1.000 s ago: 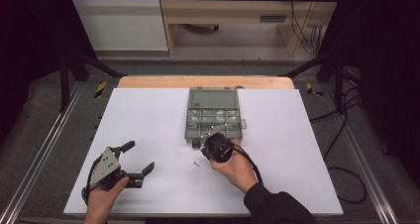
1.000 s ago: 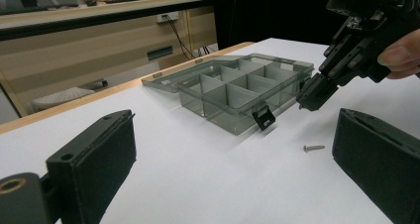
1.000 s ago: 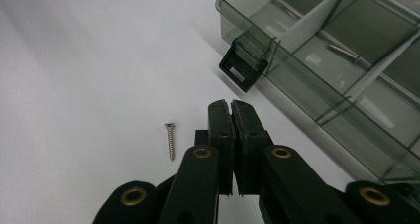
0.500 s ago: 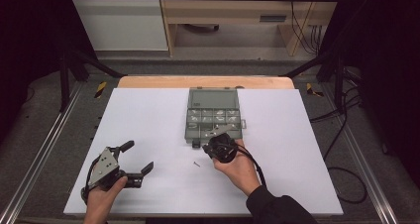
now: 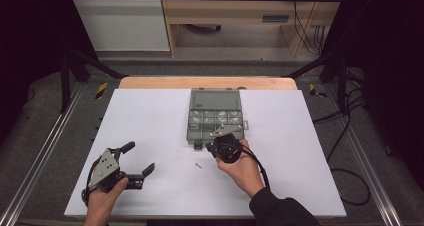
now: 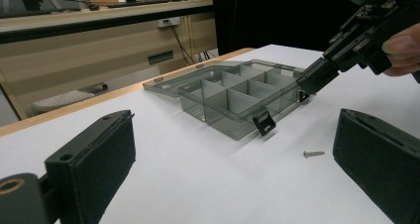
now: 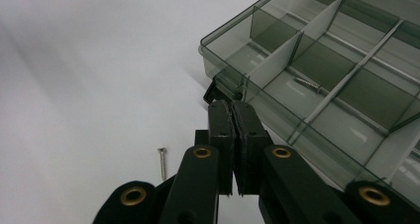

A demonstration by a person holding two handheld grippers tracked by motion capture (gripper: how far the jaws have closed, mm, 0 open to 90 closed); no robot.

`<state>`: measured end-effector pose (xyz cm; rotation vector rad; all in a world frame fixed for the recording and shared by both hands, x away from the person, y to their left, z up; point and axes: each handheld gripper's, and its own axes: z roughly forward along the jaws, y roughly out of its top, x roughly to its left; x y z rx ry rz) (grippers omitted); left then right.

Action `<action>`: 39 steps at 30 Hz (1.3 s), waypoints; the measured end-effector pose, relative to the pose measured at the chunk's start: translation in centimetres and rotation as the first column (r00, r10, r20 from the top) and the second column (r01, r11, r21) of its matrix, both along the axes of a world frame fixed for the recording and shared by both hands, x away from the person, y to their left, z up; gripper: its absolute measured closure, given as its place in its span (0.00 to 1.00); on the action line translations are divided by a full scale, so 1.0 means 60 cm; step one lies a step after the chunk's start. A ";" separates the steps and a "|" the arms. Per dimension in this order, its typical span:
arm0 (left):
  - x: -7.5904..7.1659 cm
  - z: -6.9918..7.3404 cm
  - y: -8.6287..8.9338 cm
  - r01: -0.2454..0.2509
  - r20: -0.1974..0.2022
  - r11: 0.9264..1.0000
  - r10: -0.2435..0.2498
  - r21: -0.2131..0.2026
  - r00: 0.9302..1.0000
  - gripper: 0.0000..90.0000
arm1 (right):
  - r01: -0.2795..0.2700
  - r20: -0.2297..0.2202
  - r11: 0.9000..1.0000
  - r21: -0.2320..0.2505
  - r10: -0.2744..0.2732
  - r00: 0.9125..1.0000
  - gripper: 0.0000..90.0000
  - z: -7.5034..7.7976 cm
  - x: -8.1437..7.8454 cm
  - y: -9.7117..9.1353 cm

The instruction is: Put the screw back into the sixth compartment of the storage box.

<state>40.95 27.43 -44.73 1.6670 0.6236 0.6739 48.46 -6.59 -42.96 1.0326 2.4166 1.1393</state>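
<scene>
Just in front of your right hand-held gripper (image 7: 233, 116) lies the compartment box (image 5: 215, 117), lid open, and the jaws, pressed together with nothing between them, reach its near wall beside a latch. A little to the left of this gripper a loose screw (image 5: 198, 164) lies on the white tabletop (image 5: 150, 116). Your left hand-held gripper (image 5: 136, 162) rests well apart, jaws spread wide and empty.
</scene>
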 end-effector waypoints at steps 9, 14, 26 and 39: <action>0.000 0.000 0.000 0.000 -0.003 1.000 0.000 -0.001 1.000 0.03 | 0.038 0.062 0.998 0.055 -0.042 0.997 0.98 0.010 0.005 -0.006; -0.001 0.000 0.000 0.002 0.000 1.000 -0.002 -0.002 1.000 0.03 | 0.064 0.084 0.996 0.069 -0.070 0.994 0.98 0.013 0.010 -0.008; -0.001 0.001 0.001 0.003 0.002 1.000 -0.003 -0.008 1.000 0.03 | 0.081 0.128 0.993 0.082 -0.091 0.988 0.98 0.010 0.026 -0.001; -0.002 0.004 0.004 0.006 0.019 1.000 -0.005 -0.020 1.000 0.03 | 0.102 0.152 0.990 0.093 -0.115 0.982 0.98 0.011 0.040 0.009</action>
